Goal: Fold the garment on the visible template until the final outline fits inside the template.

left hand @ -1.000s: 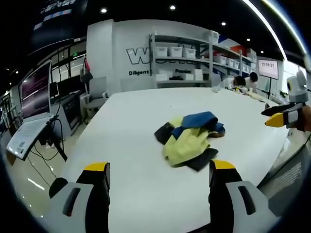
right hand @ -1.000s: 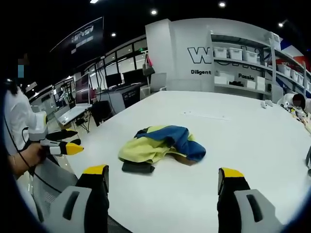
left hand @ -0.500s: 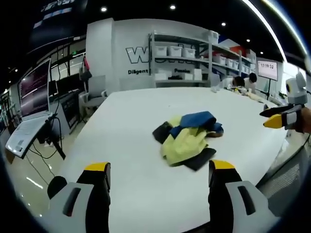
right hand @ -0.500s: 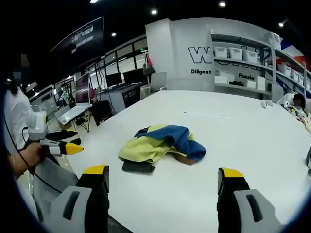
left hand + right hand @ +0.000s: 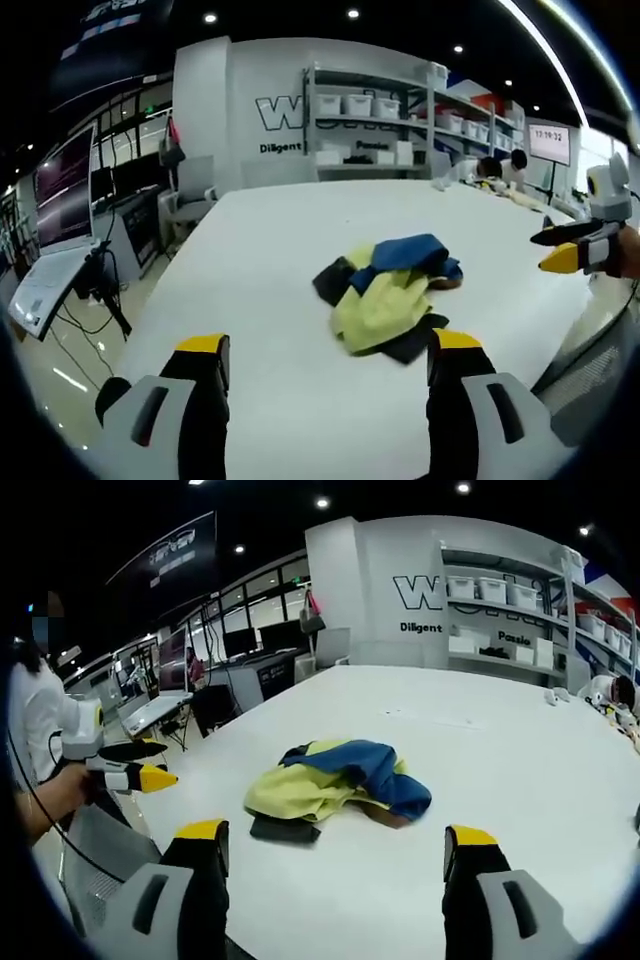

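The garment [image 5: 392, 293] [image 5: 335, 782] lies crumpled mid-counter [image 5: 270, 250] [image 5: 520, 770], bare surface all round it. The left claw [image 5: 328, 375] and right claw [image 5: 333, 865] hover level at the near edge, both spread wide and empty.

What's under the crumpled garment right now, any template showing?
The garment lies bunched on the white table: blue folds on top, yellow beneath, black fabric poking out at its near edge. No template outline shows around it; whatever lies directly beneath is covered.
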Tool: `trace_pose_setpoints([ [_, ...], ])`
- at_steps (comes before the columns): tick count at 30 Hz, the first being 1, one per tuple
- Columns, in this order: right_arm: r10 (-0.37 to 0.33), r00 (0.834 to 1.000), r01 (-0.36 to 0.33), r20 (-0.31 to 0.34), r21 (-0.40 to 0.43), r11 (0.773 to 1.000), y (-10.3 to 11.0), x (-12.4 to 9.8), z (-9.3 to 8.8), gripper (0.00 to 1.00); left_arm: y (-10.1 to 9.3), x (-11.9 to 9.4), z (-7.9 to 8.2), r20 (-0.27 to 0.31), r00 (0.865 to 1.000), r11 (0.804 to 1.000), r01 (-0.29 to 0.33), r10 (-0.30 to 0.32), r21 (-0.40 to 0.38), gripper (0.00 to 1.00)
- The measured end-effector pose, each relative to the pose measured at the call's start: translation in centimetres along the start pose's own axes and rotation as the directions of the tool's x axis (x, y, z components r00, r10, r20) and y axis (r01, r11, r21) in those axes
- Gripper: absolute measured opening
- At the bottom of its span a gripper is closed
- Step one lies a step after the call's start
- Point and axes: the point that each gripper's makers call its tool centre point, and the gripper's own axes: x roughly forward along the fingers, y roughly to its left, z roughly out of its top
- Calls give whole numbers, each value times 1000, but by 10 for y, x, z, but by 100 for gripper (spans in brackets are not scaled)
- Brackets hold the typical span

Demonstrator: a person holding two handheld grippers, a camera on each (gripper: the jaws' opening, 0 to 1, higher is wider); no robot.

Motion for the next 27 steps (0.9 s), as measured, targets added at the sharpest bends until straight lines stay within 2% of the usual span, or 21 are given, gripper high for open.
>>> trace_pose_setpoints([
  [7,11,1000,-11,-6,-25,1000,-7,21,8,81,-1,14,1,-26,1000,1000,13,-13,-1,75],
  [11,14,1000,-14,4,-32,999,-14,37,13,76,0,27,-2,-61,998,1000,14,-14,3,72],
  [15,16,1000,-16,1,-37,999,-19,52,16,71,-5,39,-3,-77,996,999,41,-41,-2,68],
  [23,19,1000,-19,-4,-77,997,-32,85,19,58,-18,68,-5,-104,991,996,90,-88,11,59],
  [27,14,1000,-15,-14,-105,994,-39,103,16,47,-26,83,-11,-127,985,993,117,-114,20,55],
])
